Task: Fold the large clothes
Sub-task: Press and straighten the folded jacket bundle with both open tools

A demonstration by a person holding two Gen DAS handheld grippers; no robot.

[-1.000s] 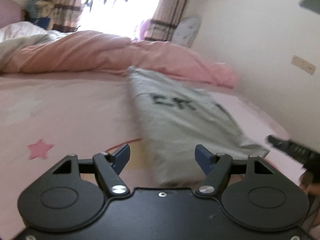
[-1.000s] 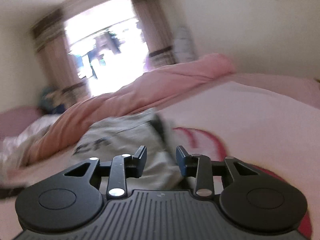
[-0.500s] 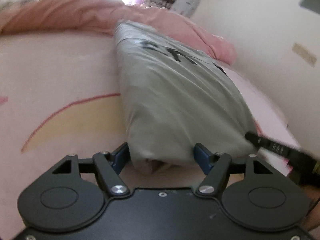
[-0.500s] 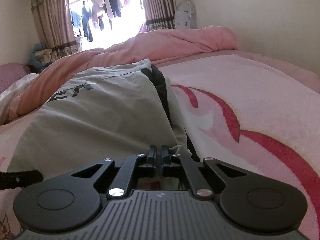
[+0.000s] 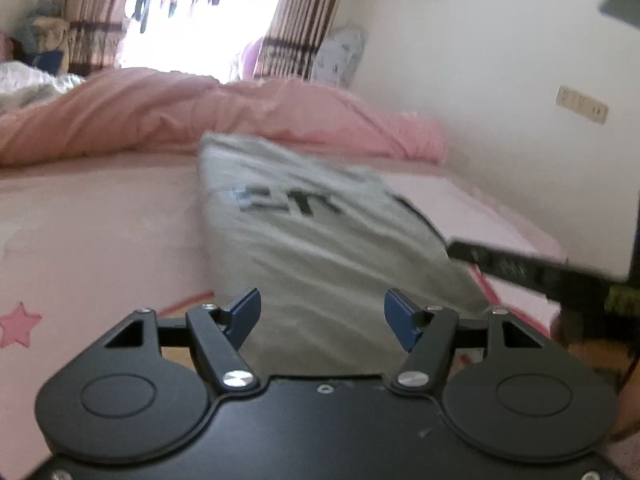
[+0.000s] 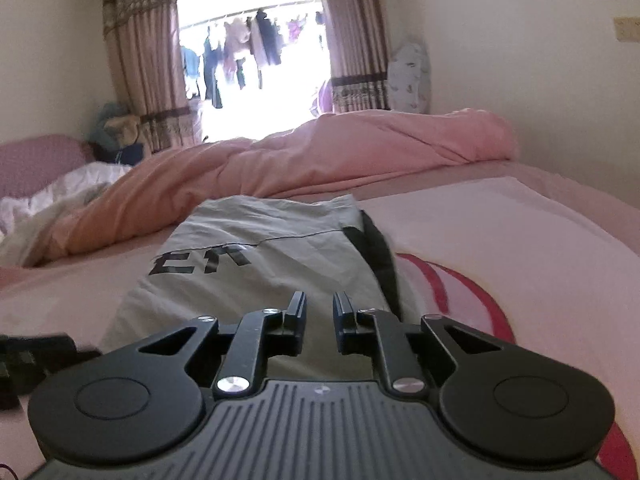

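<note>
A grey garment (image 5: 320, 240) with black letters lies folded into a long strip on the pink bed (image 5: 100, 240). My left gripper (image 5: 322, 314) hovers at its near end. The blue pads stand wide apart and are closing slightly, with cloth below them and no pad pressing on it. In the right wrist view the same garment (image 6: 256, 264) runs away from my right gripper (image 6: 320, 308). Its jaws are opening, with a narrow gap and nothing in it. The black fingers of the right gripper (image 5: 520, 268) reach in over the garment's right edge.
A pink duvet (image 6: 360, 148) is bunched across the far side of the bed, with white bedding (image 6: 68, 192) at the far left. Beyond it are curtains and a bright window (image 6: 252, 60). A wall with a socket plate (image 5: 582, 104) runs close along the right.
The left gripper has drawn back from the garment's near end, which sat between its pads. The right jaws were shut at the hem and have parted. The garment now lies flat.
</note>
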